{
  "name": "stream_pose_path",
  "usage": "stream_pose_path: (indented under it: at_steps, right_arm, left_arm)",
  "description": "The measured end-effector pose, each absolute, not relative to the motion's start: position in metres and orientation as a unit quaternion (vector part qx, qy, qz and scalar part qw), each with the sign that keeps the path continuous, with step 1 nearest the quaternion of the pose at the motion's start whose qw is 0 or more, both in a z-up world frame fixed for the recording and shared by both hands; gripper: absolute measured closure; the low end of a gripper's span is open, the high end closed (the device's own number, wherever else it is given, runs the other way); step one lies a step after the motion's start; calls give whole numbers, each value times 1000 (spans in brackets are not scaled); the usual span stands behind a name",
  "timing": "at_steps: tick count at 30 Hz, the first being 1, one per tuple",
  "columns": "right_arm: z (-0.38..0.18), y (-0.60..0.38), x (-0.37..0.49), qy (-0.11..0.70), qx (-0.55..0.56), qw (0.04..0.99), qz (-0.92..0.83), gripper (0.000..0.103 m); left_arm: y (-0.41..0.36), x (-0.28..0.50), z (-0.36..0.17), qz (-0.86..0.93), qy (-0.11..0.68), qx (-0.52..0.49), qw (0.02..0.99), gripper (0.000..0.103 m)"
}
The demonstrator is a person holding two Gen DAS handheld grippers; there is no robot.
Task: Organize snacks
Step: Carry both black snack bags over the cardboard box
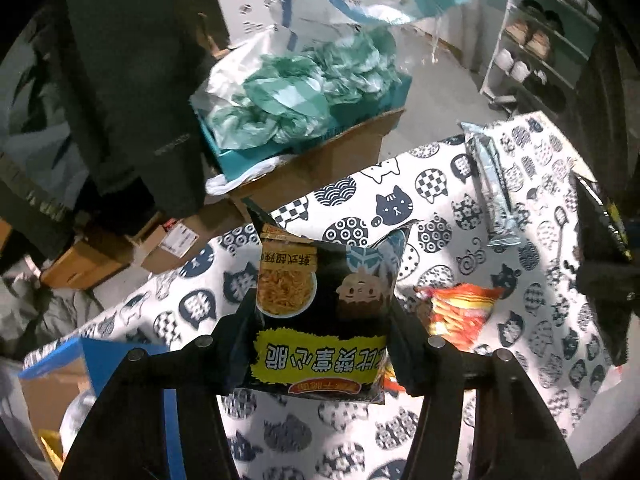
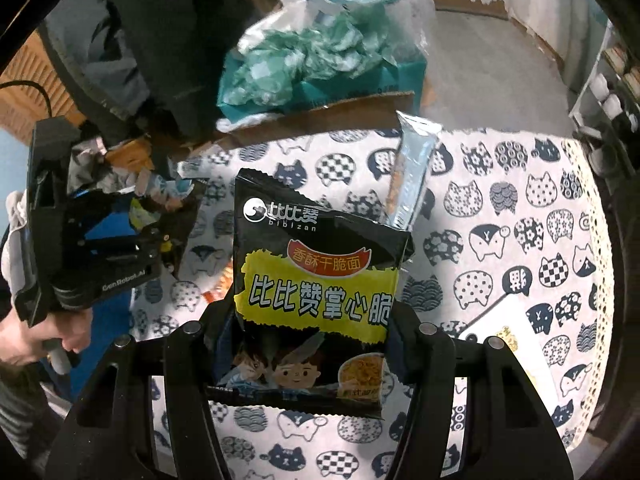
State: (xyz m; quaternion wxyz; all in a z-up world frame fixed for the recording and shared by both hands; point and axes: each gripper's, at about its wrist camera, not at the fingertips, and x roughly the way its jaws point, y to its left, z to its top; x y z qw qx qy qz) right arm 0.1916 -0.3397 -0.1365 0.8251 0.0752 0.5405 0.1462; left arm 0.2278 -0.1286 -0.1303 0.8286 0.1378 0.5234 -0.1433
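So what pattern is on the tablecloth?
Navy cat shapes on white tablecloth, clearest in the right wrist view.

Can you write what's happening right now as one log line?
left gripper: shut on black noodle-snack packet | right gripper: shut on second black packet | both lifted over cat-print tablecloth | silver packet, orange packet lying on cloth

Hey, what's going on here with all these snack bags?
A person is sorting snacks over a cat-print tablecloth. Each handheld gripper grips a black noodle-snack packet: the left gripper holds one upside down, the right gripper holds one upright. An orange snack bag and a silver-blue packet lie on the cloth.
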Motion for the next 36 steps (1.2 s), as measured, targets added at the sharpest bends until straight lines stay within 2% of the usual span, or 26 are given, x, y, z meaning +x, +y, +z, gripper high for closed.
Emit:
stream_pose_path:
  at_steps: [10, 24, 36]
  right_arm:
    - [-101, -304, 171, 517, 55, 836, 175, 44]
    - [-77, -250, 148, 503, 23, 836, 219, 44]
    - [-66, -183, 142, 499, -5, 827, 258, 44]
  left_arm:
    - [-94, 194, -84, -115, 517, 74, 845, 43]
    - [-33, 154, -38, -44, 479, 78, 873, 43]
    - [64, 122, -20, 6, 478, 21, 878, 43]
